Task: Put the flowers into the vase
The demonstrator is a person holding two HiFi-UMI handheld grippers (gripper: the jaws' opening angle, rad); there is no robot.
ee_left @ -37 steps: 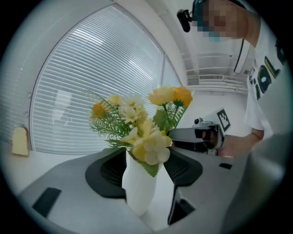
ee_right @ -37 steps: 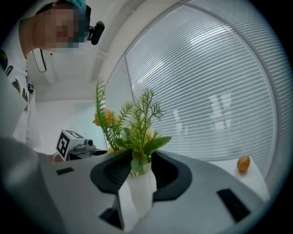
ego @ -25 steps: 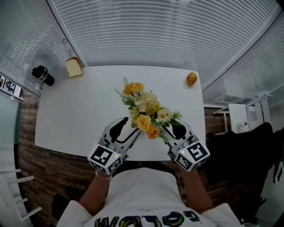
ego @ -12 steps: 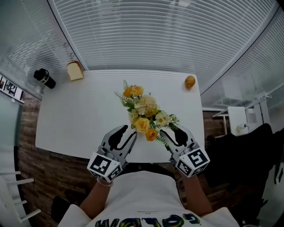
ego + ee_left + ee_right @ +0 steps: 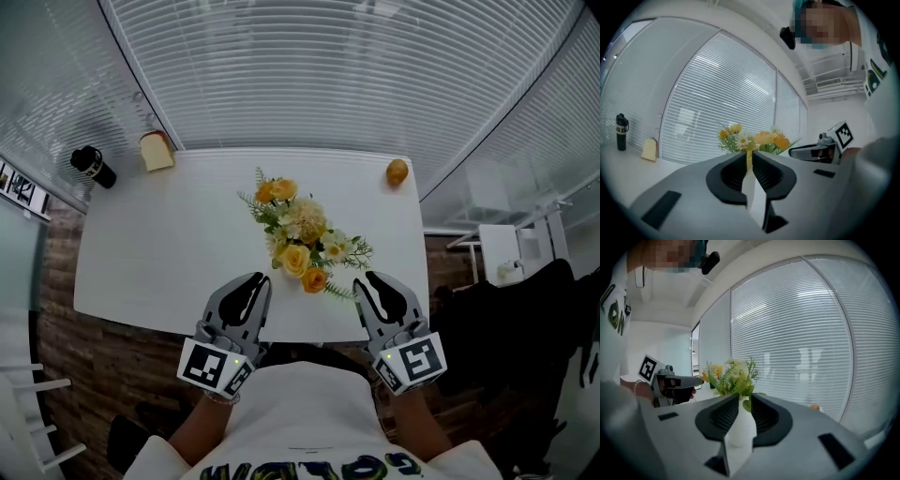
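A bouquet of yellow, orange and white flowers [image 5: 298,239] stands mid-table, free of both grippers. In the head view its blooms hide the vase. The white vase [image 5: 740,426] shows in the right gripper view, beyond the jaws, with the flowers [image 5: 731,376] rising out of it. My left gripper [image 5: 247,292] hangs at the table's near edge, left of the bouquet; its jaws are closing to a narrow slit with nothing between them. My right gripper [image 5: 371,289] is near the edge on the right, jaws closing and empty. The flowers [image 5: 752,139] lie ahead in the left gripper view.
A black bottle [image 5: 92,165] and a slice of bread [image 5: 157,150] sit at the white table's [image 5: 150,244] far left corner. A small orange-brown round thing [image 5: 397,172] lies at the far right corner. Slatted blinds run behind the table.
Both grippers have drawn back from the bouquet toward the table's near edge, and their jaws have narrowed. The flowers stayed where they were.
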